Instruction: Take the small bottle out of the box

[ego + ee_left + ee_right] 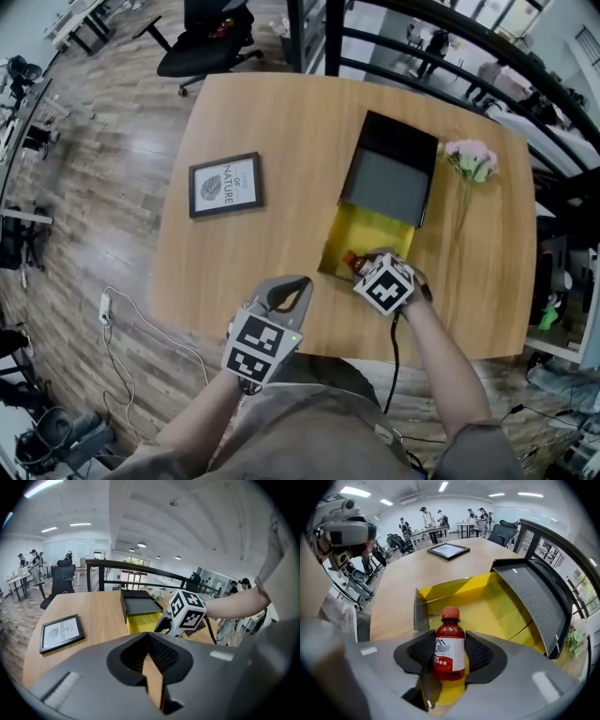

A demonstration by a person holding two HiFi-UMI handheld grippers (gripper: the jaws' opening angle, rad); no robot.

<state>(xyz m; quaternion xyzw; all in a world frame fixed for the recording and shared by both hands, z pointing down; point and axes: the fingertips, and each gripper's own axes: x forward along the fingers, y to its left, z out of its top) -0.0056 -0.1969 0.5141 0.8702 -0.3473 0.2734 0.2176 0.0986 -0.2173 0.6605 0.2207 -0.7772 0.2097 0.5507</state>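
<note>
The bottle (450, 639) is clamped upright between the pads of the right tool (451, 652), gripped at the label so that the cap stays free. It is held over the near end of the yellow box (370, 230), whose black sleeve (389, 178) is slid back to leave the tray open. It is judged not yet clear of the box. The left tool (150, 656) is kept with its jaws together and empty, off the near edge of the counter (281, 122), out of the way.

In the head view, the right tongs (367, 267) hide most of the small bottle (351, 262).
</note>
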